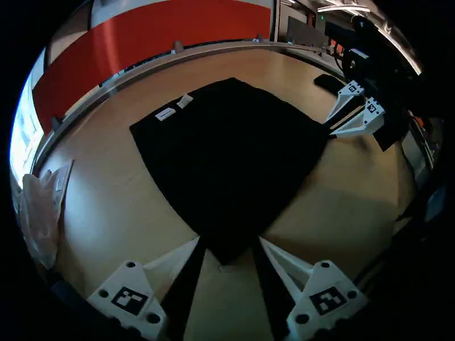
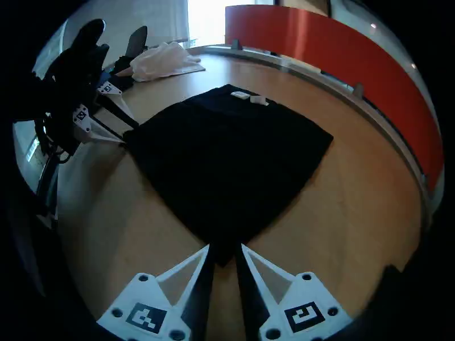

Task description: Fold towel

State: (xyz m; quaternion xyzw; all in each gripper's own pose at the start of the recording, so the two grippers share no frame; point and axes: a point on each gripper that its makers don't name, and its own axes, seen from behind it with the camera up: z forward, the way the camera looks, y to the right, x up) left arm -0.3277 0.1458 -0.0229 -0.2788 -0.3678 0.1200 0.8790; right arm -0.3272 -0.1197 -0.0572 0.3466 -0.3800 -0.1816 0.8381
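The black towel (image 1: 227, 153) lies flat in the middle of the tabletop (image 1: 114, 187). It looks soft, light and limp, so it will likely sag and drag unless lifted by its corners. The left gripper (image 1: 230, 243) is spread wide astride one corner. The right gripper (image 2: 225, 249) straddles a neighbouring corner, jaws narrower yet parted, apparently not pinching. Best hold: the corner tips, catching every layer.
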